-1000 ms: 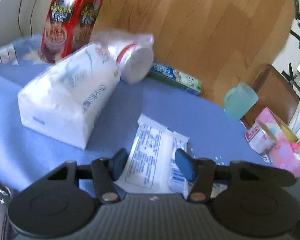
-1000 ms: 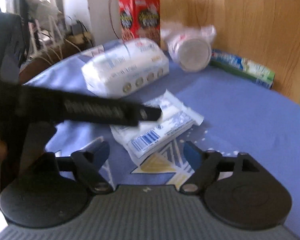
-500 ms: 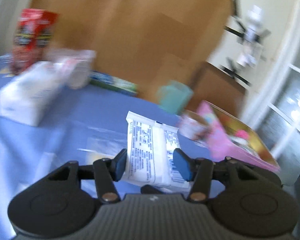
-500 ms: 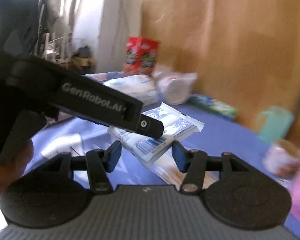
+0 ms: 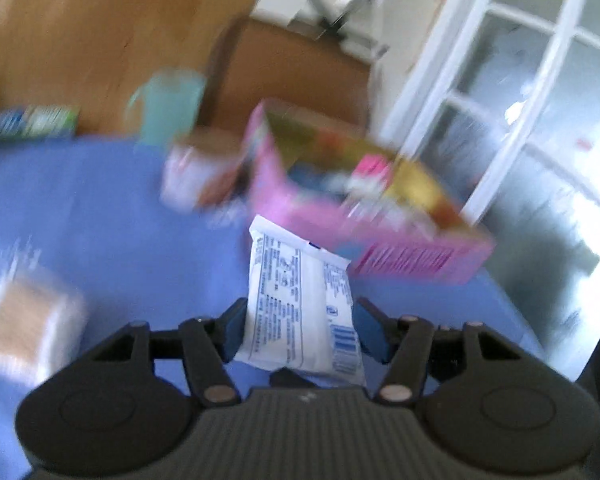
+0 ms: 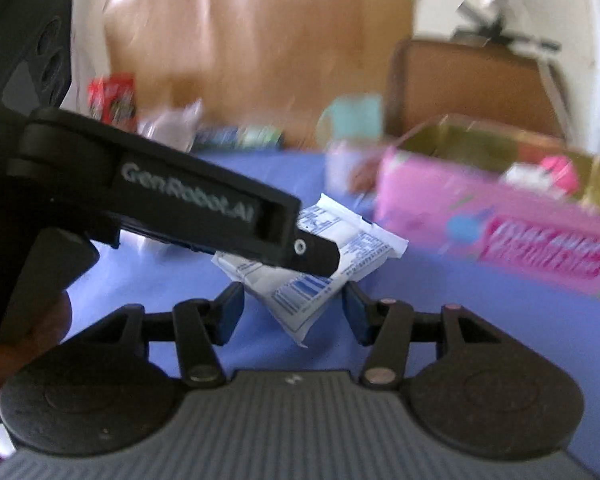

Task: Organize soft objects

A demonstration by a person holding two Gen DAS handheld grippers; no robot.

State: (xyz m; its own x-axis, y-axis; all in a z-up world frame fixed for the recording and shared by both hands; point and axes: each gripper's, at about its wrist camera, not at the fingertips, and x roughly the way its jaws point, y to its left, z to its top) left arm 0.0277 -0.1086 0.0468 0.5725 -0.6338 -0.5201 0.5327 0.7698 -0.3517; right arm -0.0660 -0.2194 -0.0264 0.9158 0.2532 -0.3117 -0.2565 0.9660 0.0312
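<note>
The left gripper (image 5: 298,330) grasps a white packet (image 5: 296,312) of unreadable blue print, its jaws having just been opening slightly. The right gripper's (image 6: 294,310) jaws stand released around the packet's corner. The left arm reads "GenRobot.AI". Ahead on the blue surface (image 5: 100,216) sits a pink box (image 5: 380,240).

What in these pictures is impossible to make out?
- Left wrist view: the print on the white packet is too small and blurred to read.
- Both views: what lies inside the pink box is smeared by motion blur.
- Left wrist view: the label of the small tub beside it is blurred.
- Left wrist view: the tan-topped thing is blurred and cut off by the left edge; unidentifiable.
</note>
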